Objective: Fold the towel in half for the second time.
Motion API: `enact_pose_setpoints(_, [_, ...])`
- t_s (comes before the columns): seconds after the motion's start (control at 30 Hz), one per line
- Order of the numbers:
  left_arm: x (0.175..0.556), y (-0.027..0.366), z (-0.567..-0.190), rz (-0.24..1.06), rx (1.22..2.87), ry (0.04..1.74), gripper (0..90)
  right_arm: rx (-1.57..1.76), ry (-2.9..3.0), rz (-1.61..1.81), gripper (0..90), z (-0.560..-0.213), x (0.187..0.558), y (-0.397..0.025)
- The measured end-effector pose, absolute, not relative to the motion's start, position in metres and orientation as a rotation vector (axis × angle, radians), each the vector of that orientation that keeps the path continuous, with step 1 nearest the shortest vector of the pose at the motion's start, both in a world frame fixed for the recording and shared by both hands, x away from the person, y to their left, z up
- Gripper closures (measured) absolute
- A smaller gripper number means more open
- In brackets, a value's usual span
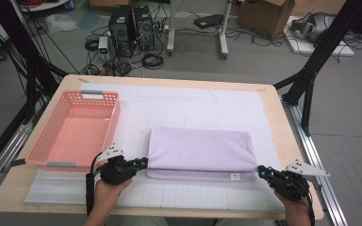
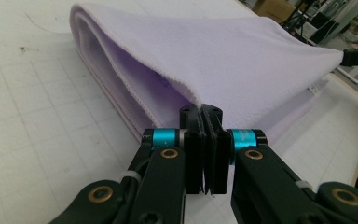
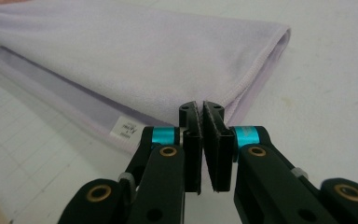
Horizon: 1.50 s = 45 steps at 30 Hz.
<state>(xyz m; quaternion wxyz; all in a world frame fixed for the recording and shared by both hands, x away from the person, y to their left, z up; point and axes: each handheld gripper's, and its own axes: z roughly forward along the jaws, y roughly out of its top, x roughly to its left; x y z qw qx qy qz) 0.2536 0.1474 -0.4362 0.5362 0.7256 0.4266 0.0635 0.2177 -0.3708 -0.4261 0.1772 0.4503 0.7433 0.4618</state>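
So the bench [image 1: 273,141] has a white grid mat [image 1: 193,108] over most of its top. Biggest thing on it is the folded lilac towel [image 1: 202,148], lying flat a bit right of the middle and closer to the near edge than the far one, long side running parallel to that near edge. It's doubled over, with the lower layer peeking out along the near side, and there's a small white label [image 1: 235,176] on that strip near the towel's near right corner.

Next down in size, a pink plastic basket [image 1: 52,136] sits at the left side of the bench, just beside the towel but not touching it.

Left gripper [image 1: 143,163] is at the towel's near left corner, jaws pressed together on the upper layer's corner, which is raised a bit. Right gripper [image 1: 262,172] is at the near right corner, jaws also together, pinching the edge of the cloth there.
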Motion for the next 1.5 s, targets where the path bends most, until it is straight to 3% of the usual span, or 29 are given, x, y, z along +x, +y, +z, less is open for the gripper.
enact_pose_setpoints(0.2, [0.241,0.148,-0.441,0.138,1.752,1.015,86.2,1.284,2.129,1.281,86.2,-0.430,0.208,-0.371])
enact_pose_setpoints(0.27, [0.240,0.147,-0.442,0.147,1.764,1.006,79.5,1.289,2.135,1.253,79.1,-0.432,0.208,-0.370])
enact_pose_setpoints(0.3, [0.241,0.146,-0.442,0.166,1.753,1.001,73.0,1.310,2.115,1.241,68.3,-0.432,0.207,-0.371])
enact_pose_setpoints(0.33, [0.243,0.146,-0.440,0.178,1.739,1.002,65.2,1.332,2.094,1.246,65.1,-0.431,0.208,-0.372])
enact_pose_setpoints(0.43, [0.252,0.146,-0.435,0.225,1.699,0.997,56.3,1.321,2.034,1.284,64.8,-0.424,0.210,-0.371])
enact_pose_setpoints(0.63, [0.276,0.133,-0.438,0.238,1.729,0.996,59.2,1.252,2.102,1.228,70.8,-0.427,0.234,-0.347])
enact_pose_setpoints(0.8, [0.281,0.119,-0.452,0.199,1.856,1.029,65.3,1.278,2.176,1.149,71.6,-0.441,0.254,-0.338])
enact_pose_setpoints(1.07, [0.269,0.122,-0.452,0.221,1.875,1.020,66.7,1.316,2.151,1.139,73.6,-0.448,0.246,-0.352])
enact_pose_setpoints(1.5, [0.268,0.130,-0.442,0.296,1.677,0.923,28.7,1.194,2.024,1.226,33.8,-0.430,0.231,-0.352])
